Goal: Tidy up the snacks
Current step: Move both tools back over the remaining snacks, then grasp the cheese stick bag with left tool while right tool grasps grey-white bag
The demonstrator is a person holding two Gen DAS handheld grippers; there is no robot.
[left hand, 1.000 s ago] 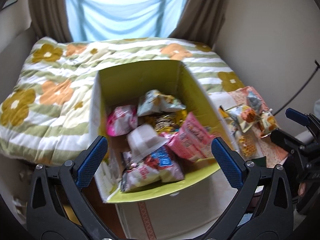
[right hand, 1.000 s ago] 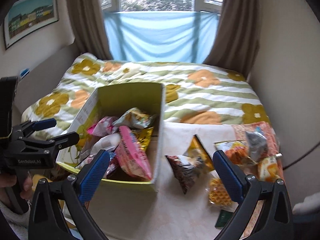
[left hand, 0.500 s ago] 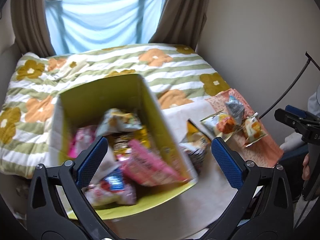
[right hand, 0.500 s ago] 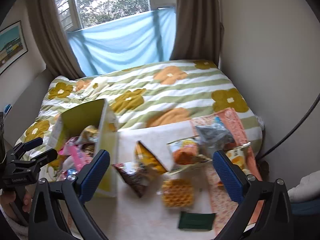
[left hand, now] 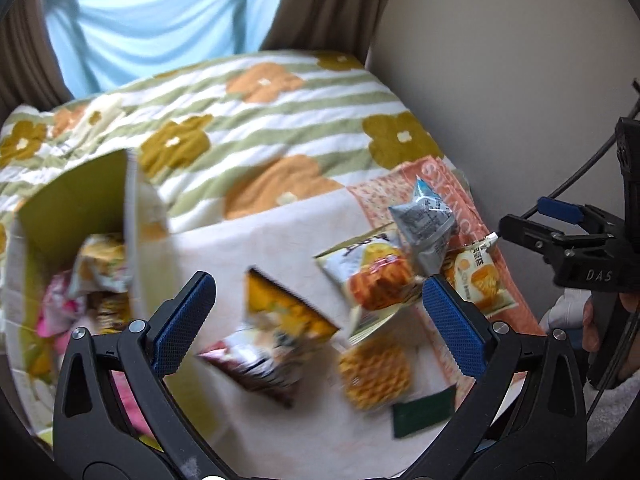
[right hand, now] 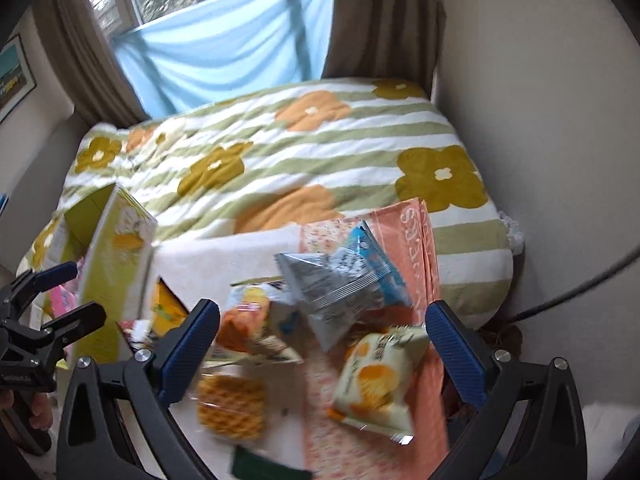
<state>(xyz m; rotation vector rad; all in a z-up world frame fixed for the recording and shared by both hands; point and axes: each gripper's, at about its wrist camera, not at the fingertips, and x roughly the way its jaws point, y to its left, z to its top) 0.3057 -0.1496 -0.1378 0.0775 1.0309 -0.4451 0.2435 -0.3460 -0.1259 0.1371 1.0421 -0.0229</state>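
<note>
Box (left hand: 80, 208) part filled with snacks; several packets (left hand: 376, 276) loose on table (left hand: 280, 224). Left gripper (left hand: 316, 312), right gripper (right hand: 324, 340) both spread, empty.

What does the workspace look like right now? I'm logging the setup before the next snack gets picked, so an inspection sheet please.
Surface: cream cloth with an orange patterned mat at its right.
Job's things: green box at left with packets inside; grey packet, yellow chip packet and waffle packet loose outside.
Clutter: dark green flat card near the front edge.
Grippers: left tool and right tool both open, empty.
Cables: black cable along the right wall.
Surroundings: flowered quilt, blue curtain.
</note>
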